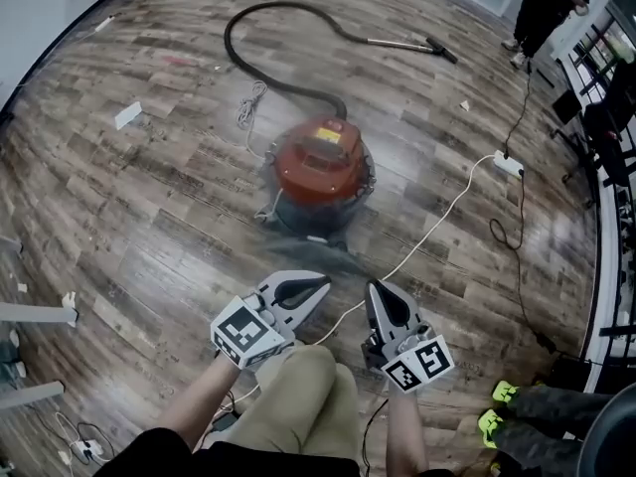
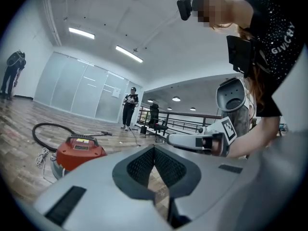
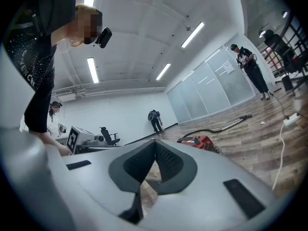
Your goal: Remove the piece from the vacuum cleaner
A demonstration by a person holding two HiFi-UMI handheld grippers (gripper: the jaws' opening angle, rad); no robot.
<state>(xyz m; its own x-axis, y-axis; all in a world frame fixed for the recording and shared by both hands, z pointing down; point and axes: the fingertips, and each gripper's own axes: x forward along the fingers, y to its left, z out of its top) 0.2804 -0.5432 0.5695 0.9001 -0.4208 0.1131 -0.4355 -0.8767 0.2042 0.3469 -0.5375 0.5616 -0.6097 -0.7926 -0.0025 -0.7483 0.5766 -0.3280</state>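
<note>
A red canister vacuum cleaner (image 1: 321,173) stands on the wood floor ahead of me, with a yellow label on its lid. Its black hose (image 1: 260,23) loops away to a metal wand (image 1: 409,46) lying at the far side. My left gripper (image 1: 320,283) is held low, short of the vacuum, shut and empty. My right gripper (image 1: 375,288) is beside it, also shut with nothing between the jaws. The vacuum (image 2: 77,151) shows at the left in the left gripper view, and small, as a red body (image 3: 198,142), in the right gripper view.
A white cord (image 1: 437,222) runs from the vacuum to a power strip (image 1: 508,164) at the right. Scraps of paper (image 1: 127,115) lie on the floor at the left. People stand at the far right (image 1: 545,6) and near right (image 1: 537,405). Railings line the right side.
</note>
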